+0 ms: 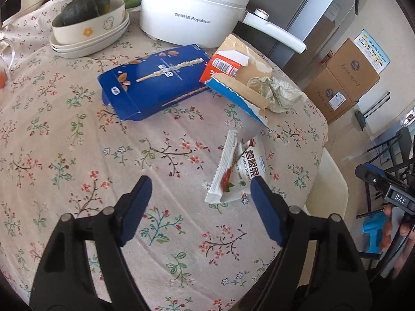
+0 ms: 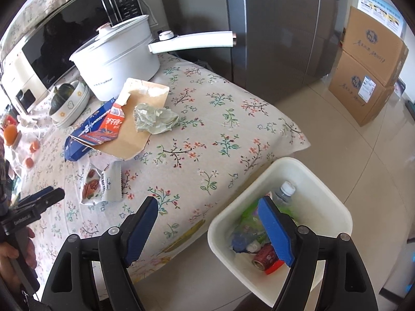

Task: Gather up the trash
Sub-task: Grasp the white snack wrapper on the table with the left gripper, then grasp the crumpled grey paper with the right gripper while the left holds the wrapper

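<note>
Wrappers (image 1: 233, 173), crumpled white, on floral tablecloth (image 1: 77, 142)

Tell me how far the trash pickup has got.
Partly done: the white bin beside the table already holds a bottle, a can and wrappers. Nothing is in hand; both grippers' jaws are open and empty. Left on the table: the blue box, torn carton, crumpled paper and snack wrappers.
</note>
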A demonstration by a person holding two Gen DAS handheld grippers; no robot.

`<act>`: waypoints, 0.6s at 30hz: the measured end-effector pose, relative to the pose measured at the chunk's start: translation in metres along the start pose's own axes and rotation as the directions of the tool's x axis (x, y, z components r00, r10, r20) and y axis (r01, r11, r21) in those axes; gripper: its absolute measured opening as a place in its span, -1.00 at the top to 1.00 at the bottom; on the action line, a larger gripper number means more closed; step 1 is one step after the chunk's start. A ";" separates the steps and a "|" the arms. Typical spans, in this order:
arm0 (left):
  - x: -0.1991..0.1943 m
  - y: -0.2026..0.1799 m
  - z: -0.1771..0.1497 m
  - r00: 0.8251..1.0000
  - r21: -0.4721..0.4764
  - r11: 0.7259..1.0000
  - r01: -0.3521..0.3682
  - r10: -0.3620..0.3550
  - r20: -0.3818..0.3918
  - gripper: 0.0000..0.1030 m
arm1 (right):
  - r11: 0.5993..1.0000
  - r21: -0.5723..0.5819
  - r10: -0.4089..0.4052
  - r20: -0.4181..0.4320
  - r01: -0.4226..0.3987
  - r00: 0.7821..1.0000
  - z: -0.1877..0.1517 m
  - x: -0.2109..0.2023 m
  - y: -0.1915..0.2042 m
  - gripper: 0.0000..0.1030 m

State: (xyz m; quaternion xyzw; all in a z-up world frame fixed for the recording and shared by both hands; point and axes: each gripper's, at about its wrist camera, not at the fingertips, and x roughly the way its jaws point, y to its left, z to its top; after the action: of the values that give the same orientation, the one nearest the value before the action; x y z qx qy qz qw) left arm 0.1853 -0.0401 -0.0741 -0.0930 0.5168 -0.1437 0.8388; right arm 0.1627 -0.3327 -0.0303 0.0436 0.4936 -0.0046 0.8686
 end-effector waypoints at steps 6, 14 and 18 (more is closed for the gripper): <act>0.031 -0.010 0.001 0.998 0.016 1.000 0.021 -0.020 -0.053 0.19 | 1.000 -0.007 -0.014 -0.020 0.014 1.000 0.001 0.009 0.000 -0.58; 0.027 -0.021 -0.002 0.996 0.004 0.999 0.049 -0.048 -0.074 0.75 | 0.999 -0.001 -0.038 -0.034 0.038 0.999 0.003 0.016 -0.004 -0.58; -0.001 -0.021 -0.004 0.999 0.001 0.999 0.037 -0.037 -0.038 0.87 | 1.000 0.002 -0.015 -0.037 0.015 0.999 0.005 0.020 -0.001 -0.58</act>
State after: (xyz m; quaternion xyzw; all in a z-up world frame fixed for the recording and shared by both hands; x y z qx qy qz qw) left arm 0.1778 -0.0598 -0.0686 -0.0992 0.5307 -0.1613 0.8261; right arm 0.1775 -0.3334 -0.0452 0.0411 0.5099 -0.0111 0.8592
